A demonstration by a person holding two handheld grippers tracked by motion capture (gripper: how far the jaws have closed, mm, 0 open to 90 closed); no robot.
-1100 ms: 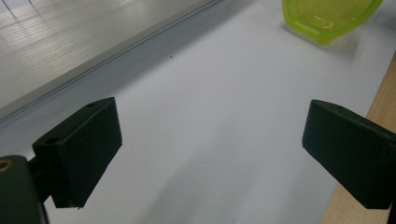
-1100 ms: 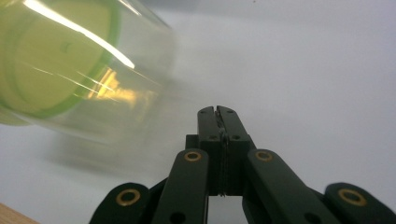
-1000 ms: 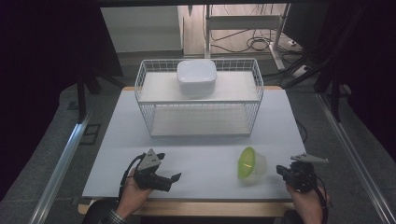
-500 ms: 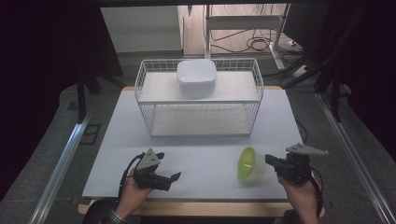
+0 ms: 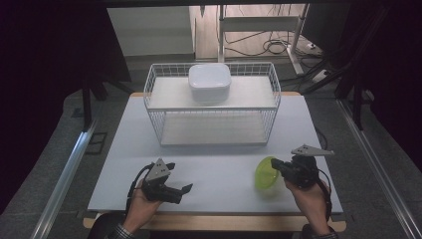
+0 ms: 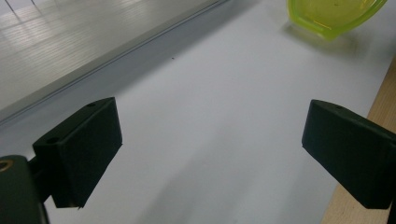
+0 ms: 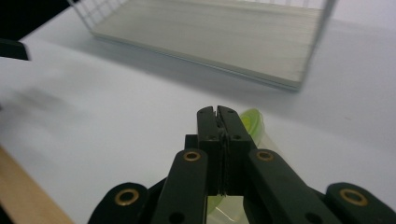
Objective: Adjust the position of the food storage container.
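At lower right of the high view, the right gripper (image 5: pixel 276 167) pinches the rim of the green bowl (image 5: pixel 265 173), which hangs tilted on edge just above the table (image 5: pixel 219 169). The left gripper (image 5: pixel 180 190) rests wide open and empty at lower left. With so thin a rim hold, the bowl could swing or slip out and drop before reaching the wire rack (image 5: pixel 213 107).

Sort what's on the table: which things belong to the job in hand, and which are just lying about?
In the job: green bowl, clamped at its rim by the right gripper.
Lying about: wire basket, white lidded container on top, left gripper open.
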